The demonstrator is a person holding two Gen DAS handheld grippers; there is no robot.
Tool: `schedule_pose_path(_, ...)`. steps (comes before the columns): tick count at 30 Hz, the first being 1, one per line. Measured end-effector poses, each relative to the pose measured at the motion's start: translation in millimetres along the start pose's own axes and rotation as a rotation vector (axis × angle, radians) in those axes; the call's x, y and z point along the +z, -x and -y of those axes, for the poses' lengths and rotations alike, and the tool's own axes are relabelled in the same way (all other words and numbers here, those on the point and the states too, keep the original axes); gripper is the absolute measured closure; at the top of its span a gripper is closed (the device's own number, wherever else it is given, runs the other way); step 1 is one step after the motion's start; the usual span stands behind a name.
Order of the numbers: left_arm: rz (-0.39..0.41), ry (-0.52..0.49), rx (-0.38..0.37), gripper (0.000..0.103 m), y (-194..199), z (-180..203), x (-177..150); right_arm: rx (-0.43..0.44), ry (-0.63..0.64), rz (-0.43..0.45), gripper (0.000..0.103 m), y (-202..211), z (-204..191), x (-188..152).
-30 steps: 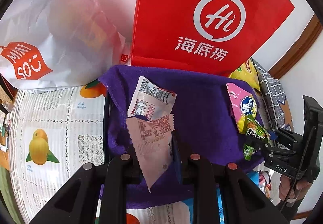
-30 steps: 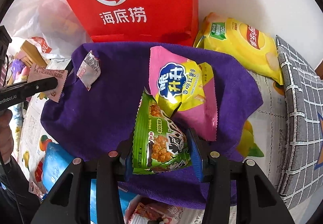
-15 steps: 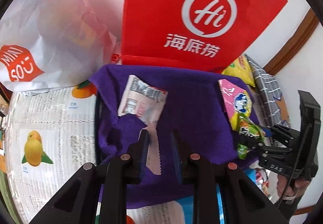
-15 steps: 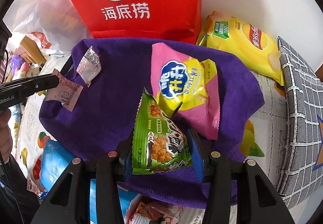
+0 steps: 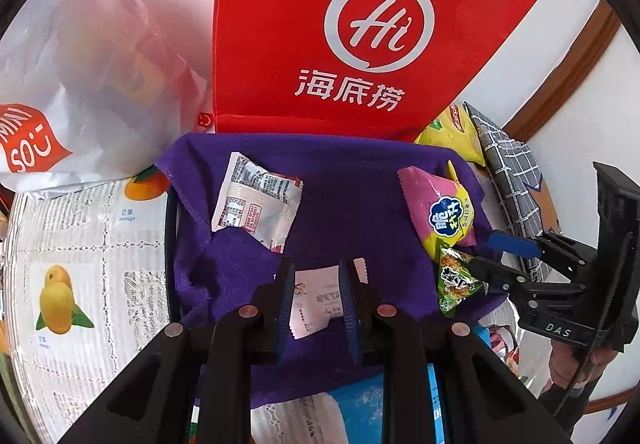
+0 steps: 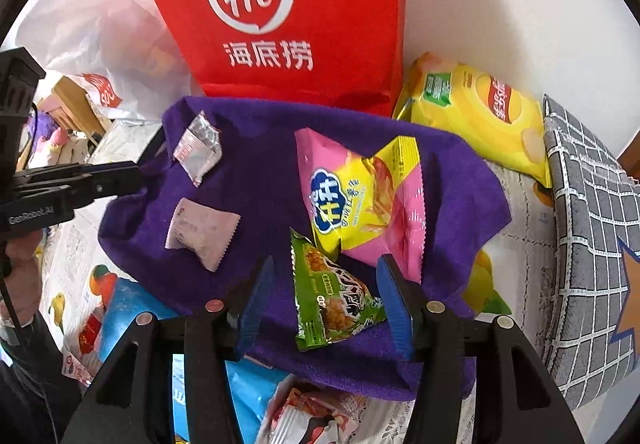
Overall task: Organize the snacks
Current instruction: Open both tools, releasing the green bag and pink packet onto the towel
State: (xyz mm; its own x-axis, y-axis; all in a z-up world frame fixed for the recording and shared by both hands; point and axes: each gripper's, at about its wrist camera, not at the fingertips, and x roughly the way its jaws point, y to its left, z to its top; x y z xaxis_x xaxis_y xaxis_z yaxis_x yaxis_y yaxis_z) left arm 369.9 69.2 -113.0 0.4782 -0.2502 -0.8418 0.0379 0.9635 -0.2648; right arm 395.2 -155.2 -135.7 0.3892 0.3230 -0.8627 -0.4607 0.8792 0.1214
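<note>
The purple cloth [image 5: 360, 204] is spread on a bench covered with a fruit-print sheet [image 5: 80, 244], in front of a standing red bag [image 5: 360, 4]. A white MINISO bag [image 5: 80, 64] stands to the left of the red one.

Four snack packets are on the cloth. A silver-white sachet [image 5: 256, 200] lies near its back left corner. A pale sachet [image 6: 202, 232] lies flat nearer the front. On the right side lies a pink and yellow chip packet [image 6: 360, 204], and a green snack packet [image 6: 332, 300] is just in front of it, touching its lower edge.

The left gripper [image 5: 315, 264] hovers over the pale sachet. Its fingers are narrow and hold nothing. In the right wrist view its tip is apart from that sachet, near the left edge of the cloth.

The fingers of the right gripper [image 6: 326, 260] are opening, with the green packet between them. The left finger is clear of the packet. The packet's corner seems to touch the right finger, but I cannot tell this surely.

A yellow crisps bag [image 6: 480, 112] lies behind the cloth on the right, beside a grey checked cushion [image 6: 592, 224].
</note>
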Motion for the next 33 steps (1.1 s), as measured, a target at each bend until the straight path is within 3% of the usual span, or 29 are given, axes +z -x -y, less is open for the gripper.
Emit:
schedule_pose_path(9,0.011,0.003,0.000,0.077,11,-1,1,-0.038,-0.026,0.116,0.050,21,-4,3)
schedule_pose_path(14,0.033,0.001,0.002,0.054,20,1,2,-0.101,-0.063,0.237,0.050,48,-1,1)
schedule_pose_path(16,0.041,-0.006,0.011,0.053,23,3,2,-0.108,-0.080,0.253,0.050,54,1,-3)
schedule_pose_path(20,0.040,-0.006,0.005,0.051,26,6,2,-0.059,-0.132,0.220,0.049,59,12,-25)
schedule_pose_path(24,0.050,-0.010,0.001,0.049,33,7,2,-0.075,-0.150,0.173,0.042,57,17,-63)
schedule_pose_path(28,0.062,-0.013,-0.004,0.047,38,10,2,-0.055,-0.189,0.134,0.042,52,17,-91)
schedule_pose_path(33,0.070,-0.025,-0.004,0.046,44,15,0,-0.030,-0.207,0.110,0.042,39,3,-101)
